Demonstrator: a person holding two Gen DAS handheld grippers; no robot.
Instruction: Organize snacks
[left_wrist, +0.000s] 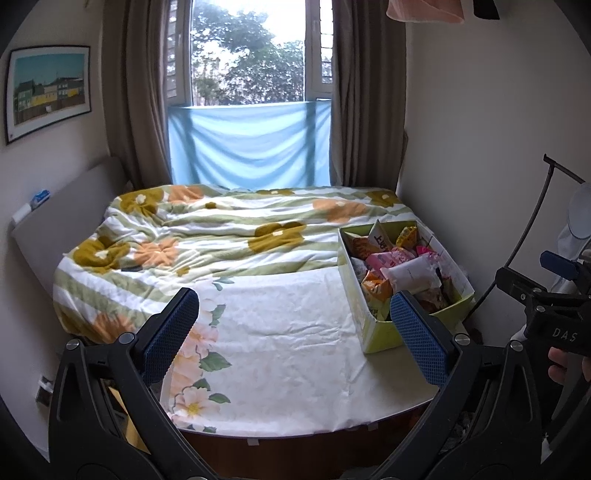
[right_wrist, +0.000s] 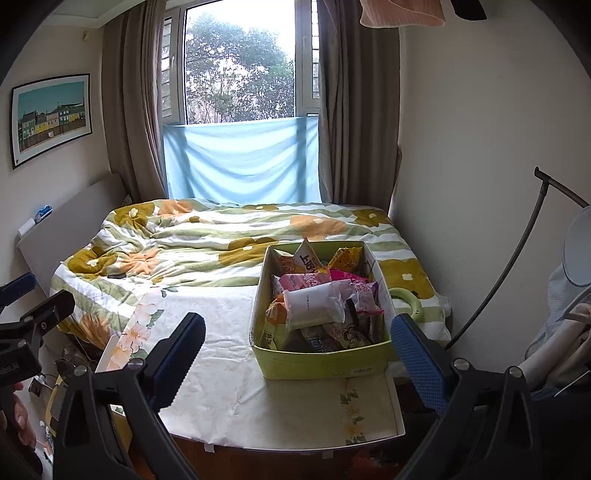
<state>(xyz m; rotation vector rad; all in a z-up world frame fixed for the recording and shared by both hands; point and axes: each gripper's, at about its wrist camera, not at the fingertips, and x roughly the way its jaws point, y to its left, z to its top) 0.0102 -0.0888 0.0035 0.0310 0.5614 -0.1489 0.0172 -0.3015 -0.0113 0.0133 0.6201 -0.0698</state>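
While snack packets (right_wrist: 314, 302) are heaped loose in the green box (right_wrist: 325, 363), left gripper (left_wrist: 295, 332) and right gripper (right_wrist: 299, 354) are held wide apart, empty, above the table (right_wrist: 229, 402).

A table (right_wrist: 373, 417) stands against the foot of a bed (right_wrist: 44, 236), covered by a white cloth (right_wrist: 229, 369) with peach flowers along its left edge. On the cloth, at the table's right side, sits a green cardboard box (right_wrist: 317, 363) heaped with snack packets (right_wrist: 314, 302). Beyond the box, a crumpled quilt (right_wrist: 207, 236) with mustard and orange flowers covers the bed. Just right of the box a pale green ring-shaped handle (right_wrist: 410, 301) lies on the quilt.
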